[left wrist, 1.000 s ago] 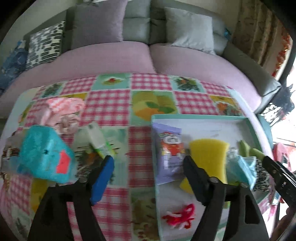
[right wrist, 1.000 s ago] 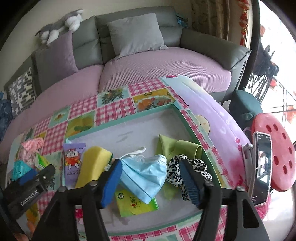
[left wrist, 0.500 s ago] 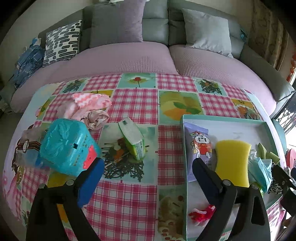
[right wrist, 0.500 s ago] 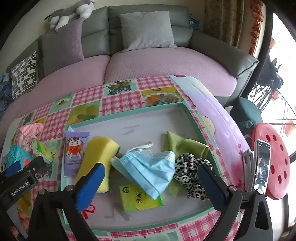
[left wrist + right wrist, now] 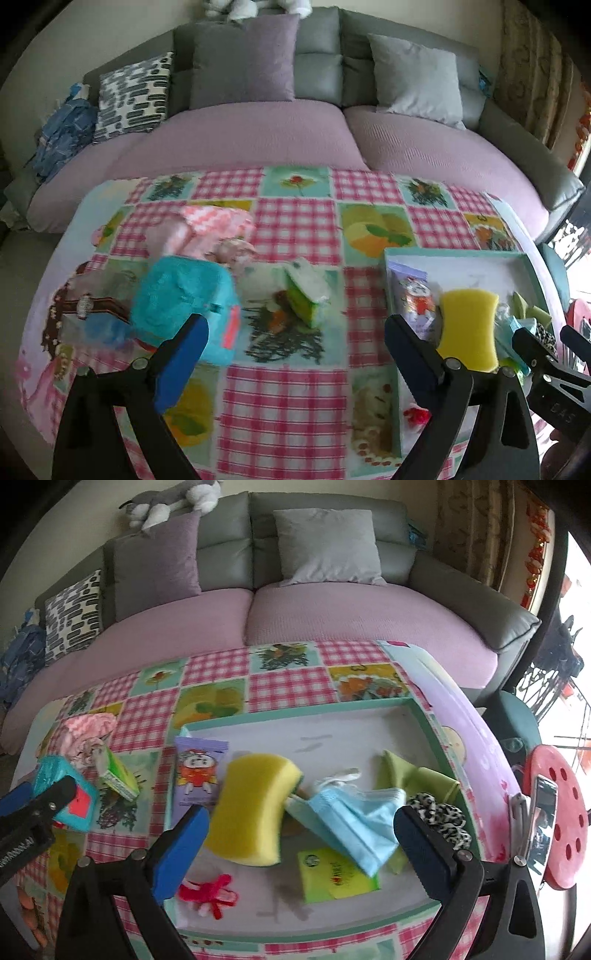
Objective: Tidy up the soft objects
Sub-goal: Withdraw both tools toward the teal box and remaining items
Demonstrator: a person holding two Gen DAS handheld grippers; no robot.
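Note:
A teal-rimmed tray (image 5: 424, 716) on the checked tablecloth holds a yellow sponge (image 5: 251, 805), a blue face mask (image 5: 354, 819), a purple packet (image 5: 199, 771), a green cloth (image 5: 417, 779), a leopard scrunchie (image 5: 443, 819), a green sachet (image 5: 336, 878) and a red yarn bow (image 5: 210, 893). Outside it lie a teal plush cube (image 5: 184, 306), a pink cloth (image 5: 207, 232) and a green tissue pack (image 5: 306, 295). My left gripper (image 5: 295, 350) is open and empty above the cloth, beside the cube. My right gripper (image 5: 299, 842) is open and empty over the tray.
A grey and purple sofa (image 5: 295, 122) with cushions curves behind the table. A red stool (image 5: 561, 812) with a phone (image 5: 541, 823) stands at the right. A clear plastic wrapper (image 5: 92, 306) lies at the table's left edge.
Both grippers have pulled back and risen, so more of the table shows. The left view has swung left toward the plush cube. Both stay open and empty.

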